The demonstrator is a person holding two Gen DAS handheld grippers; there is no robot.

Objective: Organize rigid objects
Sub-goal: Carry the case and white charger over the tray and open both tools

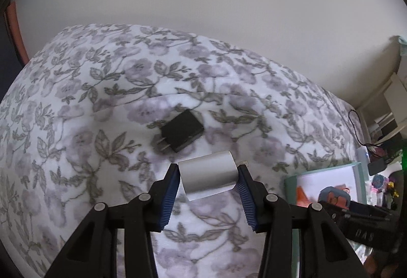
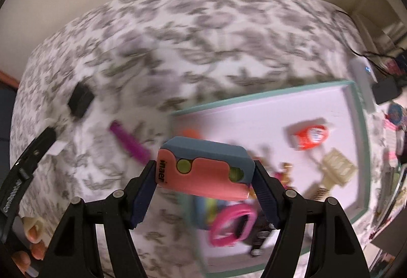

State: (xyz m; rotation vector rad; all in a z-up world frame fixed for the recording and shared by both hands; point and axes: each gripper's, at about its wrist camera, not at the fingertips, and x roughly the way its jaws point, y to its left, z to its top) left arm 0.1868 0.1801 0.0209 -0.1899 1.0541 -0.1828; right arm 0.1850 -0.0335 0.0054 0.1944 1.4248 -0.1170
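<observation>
- Floral blanket (image 1: 101, 89) fills the left wrist view; soft, uneven ground, so loose items lie tilted on it.
- Left gripper (image 1: 208, 176) pinches a white charger block (image 1: 208, 177) by its two side faces, lifted clear of the blanket. Side grip probably chosen because those faces are flat and parallel.
- Black plug adapter (image 1: 182, 133) lies just beyond the fingertips, prongs toward the camera-left, not yet collected.
- Tray (image 1: 358, 177) with a teal rim shows at the right edge, well apart from the charger; likely the drop-off.

- Right wrist view, blurred with motion.
- Right gripper (image 2: 204, 173) pinches a pink-and-blue box (image 2: 204, 170) across its short ends, held above the tray's near-left edge (image 2: 254, 97).
- Inside the tray: an orange bottle (image 2: 309, 136), a cream comb (image 2: 335, 171), pink loops (image 2: 232, 228); the rest too smeared to name.
- Purple stick (image 2: 129, 144) lies on the blanket just outside the tray, as does the black adapter (image 2: 80, 100).
- Judgement: box is about to be set among the sorted items; a flat bare patch is needed, or it tips.
</observation>
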